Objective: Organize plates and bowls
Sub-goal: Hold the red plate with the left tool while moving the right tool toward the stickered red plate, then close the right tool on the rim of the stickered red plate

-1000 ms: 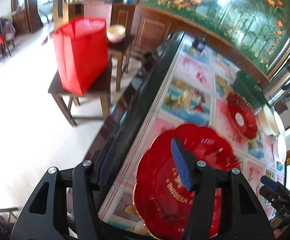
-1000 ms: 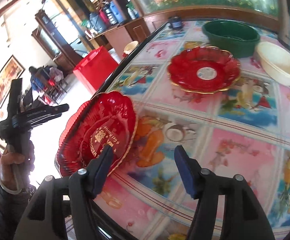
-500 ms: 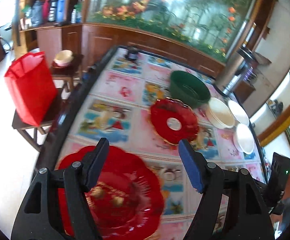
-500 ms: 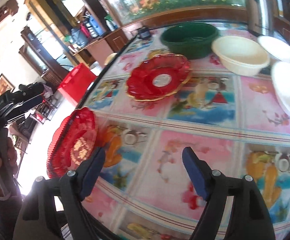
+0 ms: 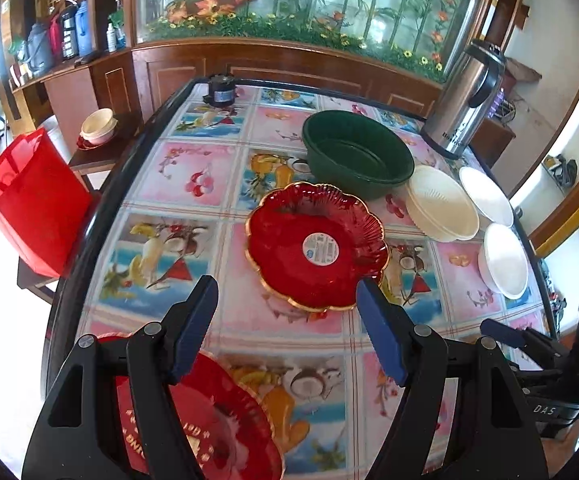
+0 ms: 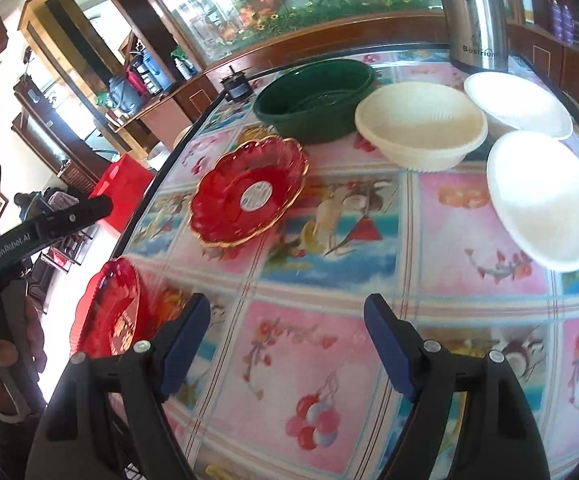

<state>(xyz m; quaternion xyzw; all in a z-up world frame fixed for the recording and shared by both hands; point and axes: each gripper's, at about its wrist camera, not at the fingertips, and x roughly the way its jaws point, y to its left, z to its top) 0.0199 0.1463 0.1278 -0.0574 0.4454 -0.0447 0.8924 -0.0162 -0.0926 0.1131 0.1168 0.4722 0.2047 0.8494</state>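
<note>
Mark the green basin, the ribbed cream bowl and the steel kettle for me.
green basin point(image 5: 359, 152), left wrist view, inner floor.
ribbed cream bowl point(image 6: 419, 120), right wrist view, inside wall.
steel kettle point(image 5: 463, 108), left wrist view, body.

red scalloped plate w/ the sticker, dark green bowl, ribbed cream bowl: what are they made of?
Red scalloped plate: looks like translucent glossy plastic or glass, with glints and a gold rim; can't tell which. Dark green oval bowl: opaque plastic by its look, soft sheen. Ribbed cream bowl: likely matte plastic or pulp, thin fluted wall.

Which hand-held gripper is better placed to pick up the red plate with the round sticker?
Probably the left hand-held gripper: open, empty, with the red gold-rimmed scalloped plate just beyond its fingertips. The right hand-held gripper is open too, but sits farther off.
</note>
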